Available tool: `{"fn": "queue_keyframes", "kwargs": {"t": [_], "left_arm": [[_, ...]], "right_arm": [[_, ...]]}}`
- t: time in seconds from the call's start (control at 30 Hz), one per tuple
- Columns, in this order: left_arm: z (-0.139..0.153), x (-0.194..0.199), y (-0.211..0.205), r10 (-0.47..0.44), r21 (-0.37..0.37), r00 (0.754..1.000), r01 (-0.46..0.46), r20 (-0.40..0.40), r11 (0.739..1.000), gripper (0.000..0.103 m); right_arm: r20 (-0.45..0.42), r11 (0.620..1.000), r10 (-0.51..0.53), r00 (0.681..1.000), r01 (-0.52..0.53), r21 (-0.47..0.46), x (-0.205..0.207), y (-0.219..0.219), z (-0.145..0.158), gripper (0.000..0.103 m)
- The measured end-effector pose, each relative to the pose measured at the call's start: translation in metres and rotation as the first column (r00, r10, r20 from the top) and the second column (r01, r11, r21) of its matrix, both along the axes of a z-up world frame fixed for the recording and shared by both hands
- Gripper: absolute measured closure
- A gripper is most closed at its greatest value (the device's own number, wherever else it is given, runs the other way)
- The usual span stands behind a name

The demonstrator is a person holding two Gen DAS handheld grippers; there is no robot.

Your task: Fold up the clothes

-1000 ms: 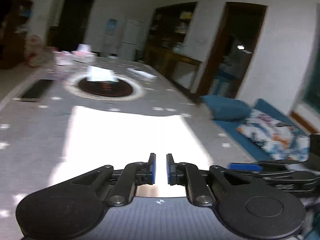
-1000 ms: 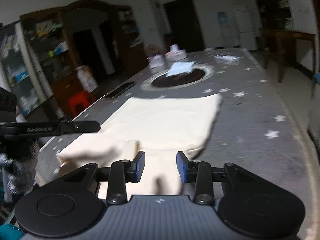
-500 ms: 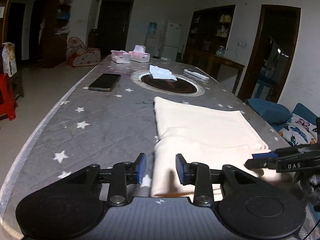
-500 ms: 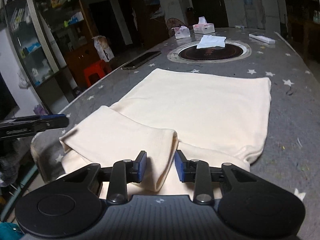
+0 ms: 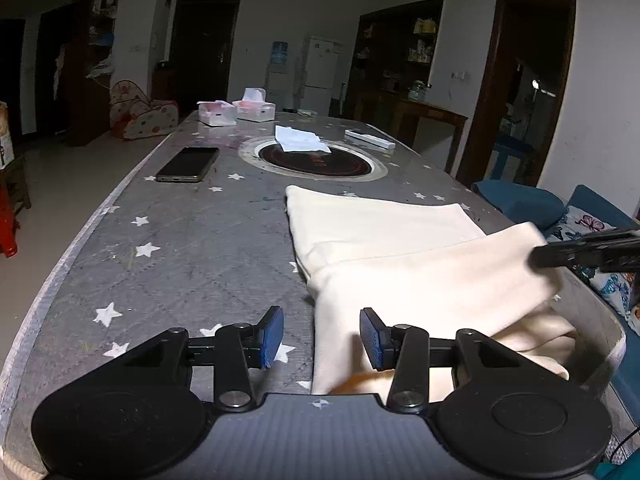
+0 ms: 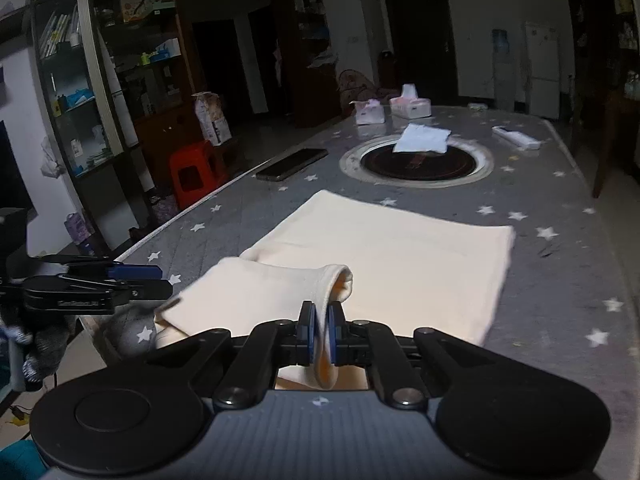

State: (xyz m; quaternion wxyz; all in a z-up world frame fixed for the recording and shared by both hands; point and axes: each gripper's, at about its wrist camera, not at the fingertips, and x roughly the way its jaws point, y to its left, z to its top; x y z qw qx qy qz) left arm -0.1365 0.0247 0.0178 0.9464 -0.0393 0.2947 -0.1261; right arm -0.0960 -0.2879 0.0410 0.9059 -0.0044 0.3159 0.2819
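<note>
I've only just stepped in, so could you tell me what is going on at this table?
A person with a gripper in each hand is folding a cream garment on the star-patterned table. The right gripper is shut on the garment's near edge. The left gripper is open, with the cloth's left edge between its fingers but not pinched. A phone and tissue boxes lie farther back.

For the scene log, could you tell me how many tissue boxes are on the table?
2: both at the table's far end, side by side, the left tissue box and the right tissue box.
</note>
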Motion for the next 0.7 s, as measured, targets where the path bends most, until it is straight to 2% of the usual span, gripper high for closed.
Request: {"fn": "queue_keyframes", "kwargs": {"t": [0.27,0.33,0.5,0.57,0.7], "left_arm": [[0.000,0.014,-0.013,-0.058,0.007,0.998,0.058,-0.011,0.998,0.058],[0.001,0.022,-0.019,-0.077,0.010,0.997,0.077,-0.008,0.997,0.058],[0.002,0.043,-0.034,-0.126,0.017,0.992,0.126,-0.002,0.992,0.061],[-0.002,0.051,-0.042,-0.147,0.014,0.989,0.147,-0.010,0.989,0.067],[-0.015,0.063,-0.050,-0.162,0.035,0.986,0.164,-0.042,0.986,0.067]], "right_arm": [[-0.091,0.997,-0.071,0.993,0.067,-0.048,-0.006,-0.017,-0.020,0.095],[-0.069,0.993,-0.088,0.994,0.083,-0.081,-0.008,-0.017,-0.021,0.089],[-0.002,0.992,-0.099,0.995,0.099,-0.079,-0.006,-0.014,-0.016,0.089],[0.003,0.994,-0.079,0.997,0.079,-0.075,-0.001,-0.010,-0.020,0.089],[0.000,0.994,-0.044,0.999,0.044,-0.101,0.008,-0.001,-0.036,0.089]]}}
